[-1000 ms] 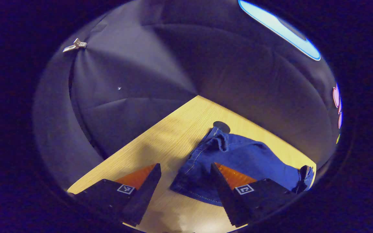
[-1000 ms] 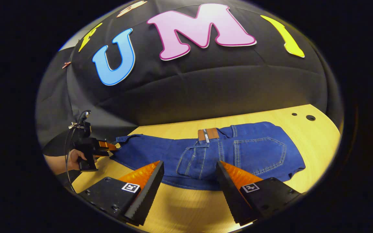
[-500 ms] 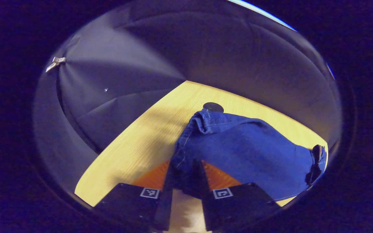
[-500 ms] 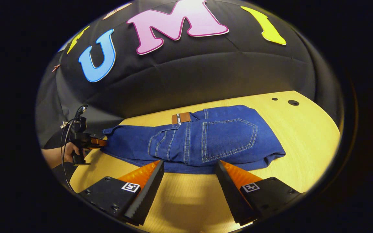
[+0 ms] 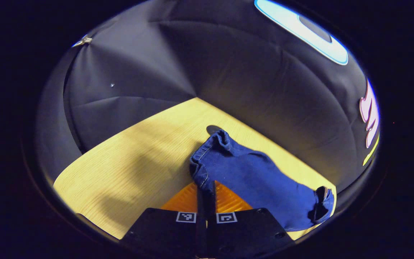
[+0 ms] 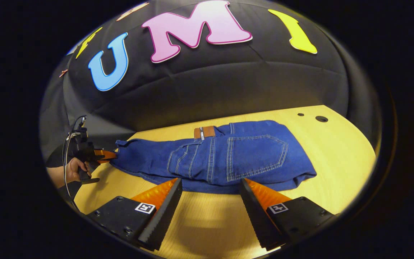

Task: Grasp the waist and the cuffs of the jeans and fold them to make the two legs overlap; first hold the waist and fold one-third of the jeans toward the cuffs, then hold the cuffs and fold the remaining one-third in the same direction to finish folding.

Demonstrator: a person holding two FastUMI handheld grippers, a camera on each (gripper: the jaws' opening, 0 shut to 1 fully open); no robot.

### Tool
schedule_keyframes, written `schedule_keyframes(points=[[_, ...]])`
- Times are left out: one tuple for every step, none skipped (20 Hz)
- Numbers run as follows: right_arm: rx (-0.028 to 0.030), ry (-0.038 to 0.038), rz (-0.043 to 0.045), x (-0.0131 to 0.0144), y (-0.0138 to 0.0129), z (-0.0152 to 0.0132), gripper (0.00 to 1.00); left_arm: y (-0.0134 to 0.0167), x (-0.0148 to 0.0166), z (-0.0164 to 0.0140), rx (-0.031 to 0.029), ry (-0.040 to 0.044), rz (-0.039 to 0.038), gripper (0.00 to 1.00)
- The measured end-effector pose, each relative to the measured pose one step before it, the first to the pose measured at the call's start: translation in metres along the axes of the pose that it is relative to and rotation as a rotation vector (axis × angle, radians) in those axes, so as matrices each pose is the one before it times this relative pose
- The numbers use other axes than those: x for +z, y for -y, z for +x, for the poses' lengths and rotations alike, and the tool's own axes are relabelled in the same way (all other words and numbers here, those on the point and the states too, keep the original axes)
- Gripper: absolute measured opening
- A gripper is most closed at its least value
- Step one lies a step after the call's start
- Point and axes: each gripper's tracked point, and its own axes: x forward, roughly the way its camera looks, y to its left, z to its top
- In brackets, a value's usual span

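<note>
My left gripper (image 5: pixel 206 187) now has its two fingers pressed together on the hem of the jeans (image 5: pixel 257 180). One second ago they stood wide apart with the cuff between them, and half a second ago they were nearly closed, so the grasp on the cuff (image 5: pixel 207 163) is new. From the pinch the leg runs away ahead and to the right over the wooden table (image 5: pixel 128 154), and its far end bunches into a dark fold. My right gripper (image 6: pixel 208 201) is wide open and holds nothing; it hovers just before the near edge of the seat, with the back pocket (image 6: pixel 255 156) ahead of it between the fingers. Compared with one second ago the jeans sit closer to the middle of the right gripper view and the waist (image 6: pixel 204 132) with its leather patch has shifted left. Far off to the left I see the other gripper (image 6: pixel 101 155) and the hand (image 6: pixel 73 171) that carries it, at the cuff end. I judge that the cuff side is secured, and the waist is not yet held, so closing the right gripper there comes before the legs can be laid over each other.
</note>
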Motion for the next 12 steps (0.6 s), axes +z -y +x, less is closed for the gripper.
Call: schedule_keyframes(points=[[-0.00343, 0.00953, -0.00361, 0.00576, 0.00284, -0.00067, 0.98, 0.00632, 0.01472, -0.00434, -0.03307, 0.03175, -0.00872, 0.06], [-0.00423, 0.00599, -0.00121, 0.00401, 0.00386, -0.00243, 0.97, 0.00806, 0.01379, -0.00613, -0.02743, 0.02083, 0.00216, 0.06], [-0.00856, 0.00397, -0.00404, 0.0047, 0.00522, -0.00227, 0.98, 0.00712, 0.0114, -0.01171, -0.01426, 0.01134, 0.0096, 0.06], [-0.0094, 0.00604, -0.00579, 0.00477, 0.00609, -0.00344, 0.98, 0.00614, 0.01116, -0.01042, -0.02609, 0.01242, 0.00574, 0.06], [-0.0129, 0.00608, -0.00634, 0.00564, 0.00657, -0.00244, 0.98, 0.01284, 0.01181, -0.01451, -0.02711, 0.02431, 0.00705, 0.06], [-0.01125, 0.00589, 0.00116, 0.00584, 0.00668, -0.00225, 0.98, 0.01518, 0.01138, -0.0115, -0.02026, 0.01499, 0.00939, 0.07], [-0.00712, 0.00543, 0.00809, 0.00716, 0.0058, -0.00326, 0.98, 0.01732, 0.0085, -0.00726, -0.02387, 0.01451, 0.00336, 0.06], [-0.00729, 0.00707, 0.00833, 0.00733, 0.00556, -0.00213, 0.97, 0.01797, 0.00909, -0.01006, -0.01967, 0.00738, 0.00446, 0.06], [-0.00685, 0.01142, 0.00641, 0.00943, 0.00638, -0.00265, 0.97, 0.0234, 0.00442, -0.00199, -0.01913, 0.00843, 0.01073, 0.06], [-0.00654, 0.01145, 0.00333, 0.00952, 0.00659, -0.00373, 0.97, 0.02024, 0.00489, -0.00467, -0.01603, 0.00752, 0.01892, 0.06], [-0.00703, 0.00969, -0.00021, 0.0094, 0.00732, -0.0026, 0.97, 0.02203, 0.0014, -0.00267, -0.0181, -0.00051, 0.02231, 0.06], [-0.00905, 0.00955, -0.00382, 0.0086, 0.00911, -0.00393, 0.97, 0.02534, 0.00263, -0.00356, -0.02489, -0.00009, 0.02388, 0.06]])
